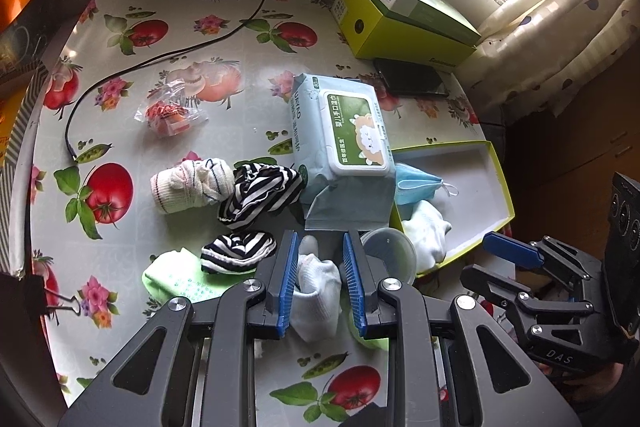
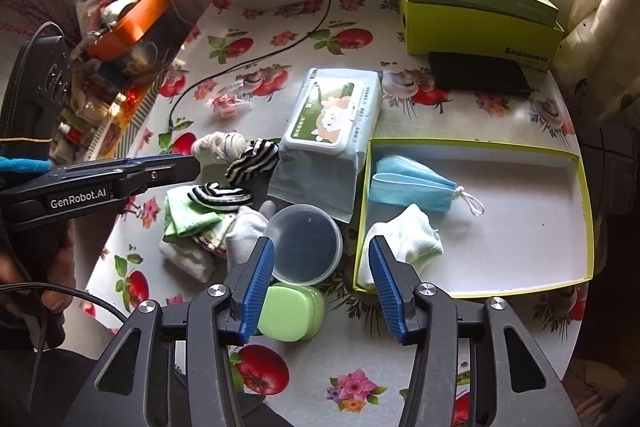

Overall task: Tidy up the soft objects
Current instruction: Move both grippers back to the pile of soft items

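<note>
On the tomato-print tablecloth (image 1: pixel 224 39), we have the left gripper (image 1: pixel 320 279) pinching a white sock (image 1: pixel 316 291) in the pile; the right gripper (image 2: pixel 320 283) is spread, holding nothing. We judge the sock goes into the shallow yellow-green box (image 2: pixel 576 211), beside the blue face mask (image 2: pixel 412 183) and a pale sock (image 2: pixel 408 239). Lift clear first: the round plastic lid (image 2: pixel 306 243) and wet-wipes pack (image 2: pixel 328 131) stand between.

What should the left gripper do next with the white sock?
Probably carry it right and drop it in the box lid. The left gripper is clamped on the white sock, and the lid already holds a blue mask and another white sock, with bare space beside them.
</note>
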`<state>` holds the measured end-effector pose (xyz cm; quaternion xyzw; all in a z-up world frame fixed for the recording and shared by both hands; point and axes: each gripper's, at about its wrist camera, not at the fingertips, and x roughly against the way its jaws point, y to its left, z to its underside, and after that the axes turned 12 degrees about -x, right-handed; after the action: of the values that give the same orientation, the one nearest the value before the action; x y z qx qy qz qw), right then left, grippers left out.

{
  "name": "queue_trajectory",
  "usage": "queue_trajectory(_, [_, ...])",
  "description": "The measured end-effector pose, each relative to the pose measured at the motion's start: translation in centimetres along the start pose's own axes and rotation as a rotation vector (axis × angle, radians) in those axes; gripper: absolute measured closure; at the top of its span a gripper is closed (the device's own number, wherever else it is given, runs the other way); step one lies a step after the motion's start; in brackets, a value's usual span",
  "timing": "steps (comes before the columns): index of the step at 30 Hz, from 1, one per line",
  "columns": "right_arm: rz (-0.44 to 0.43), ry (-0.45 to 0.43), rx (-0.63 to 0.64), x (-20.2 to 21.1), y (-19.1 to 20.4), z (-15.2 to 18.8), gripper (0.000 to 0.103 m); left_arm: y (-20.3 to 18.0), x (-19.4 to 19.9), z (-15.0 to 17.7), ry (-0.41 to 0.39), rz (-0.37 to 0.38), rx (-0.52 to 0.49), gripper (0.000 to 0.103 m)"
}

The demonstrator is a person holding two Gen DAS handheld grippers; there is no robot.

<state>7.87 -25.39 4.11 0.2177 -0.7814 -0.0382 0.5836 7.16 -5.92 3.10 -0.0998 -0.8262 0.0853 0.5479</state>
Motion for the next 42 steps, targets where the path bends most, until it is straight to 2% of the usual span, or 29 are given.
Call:
queue_trajectory(15, [-0.013, 0.026, 0.038, -0.6, 2.9, 0.1, 0.054, 4.1, 0.9, 3.1, 0.004, -0.012, 0.103, 0.079])
queue_trajectory(31, [-0.036, 0.071, 0.12, -2.5, 6.7, -0.9, 0.054, 6.1, 0.8, 3.4, -0.004, -0.045, 0.142, 0.079])
queue_trajectory(42, [-0.05, 0.086, 0.163, -4.1, 8.9, -2.5, 0.054, 9.9, 0.1, 2.7, 0.0, -0.065, 0.227, 0.079])
